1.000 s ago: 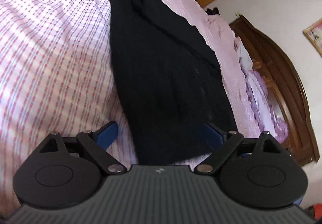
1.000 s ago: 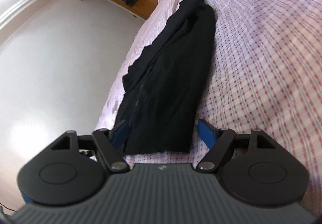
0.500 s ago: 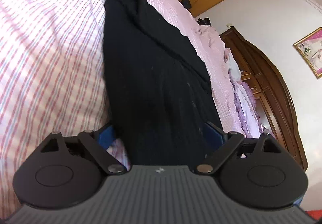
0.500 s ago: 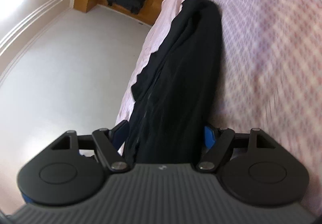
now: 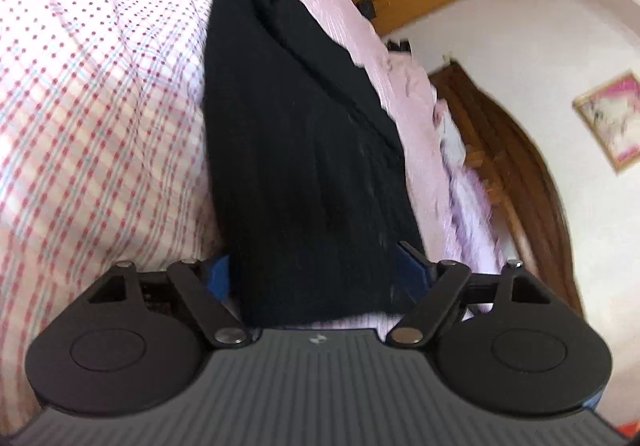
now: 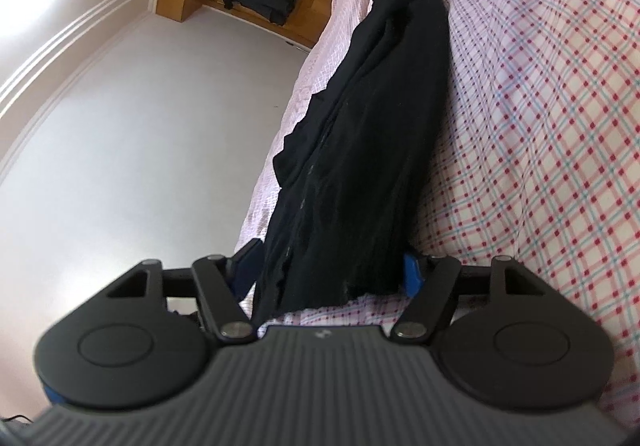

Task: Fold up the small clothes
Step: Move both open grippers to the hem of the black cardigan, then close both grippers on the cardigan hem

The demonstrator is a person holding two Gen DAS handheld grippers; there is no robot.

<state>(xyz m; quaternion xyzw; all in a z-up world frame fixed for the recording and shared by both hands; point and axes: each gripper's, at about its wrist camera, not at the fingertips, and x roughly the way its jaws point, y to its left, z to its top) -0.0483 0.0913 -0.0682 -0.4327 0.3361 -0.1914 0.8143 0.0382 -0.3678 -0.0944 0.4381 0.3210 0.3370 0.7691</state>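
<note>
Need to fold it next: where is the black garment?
In both wrist views the black garment lies on the checked bedsheet near the bed's edge, its near end between each gripper's fingers.

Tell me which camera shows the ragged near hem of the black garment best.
The right wrist view: the black garment's near hem lies in sharp focus on the checked bedsheet, its jagged edge plain between the claw's fingers. The left wrist view shows the same end, but motion blur smears it.
</note>
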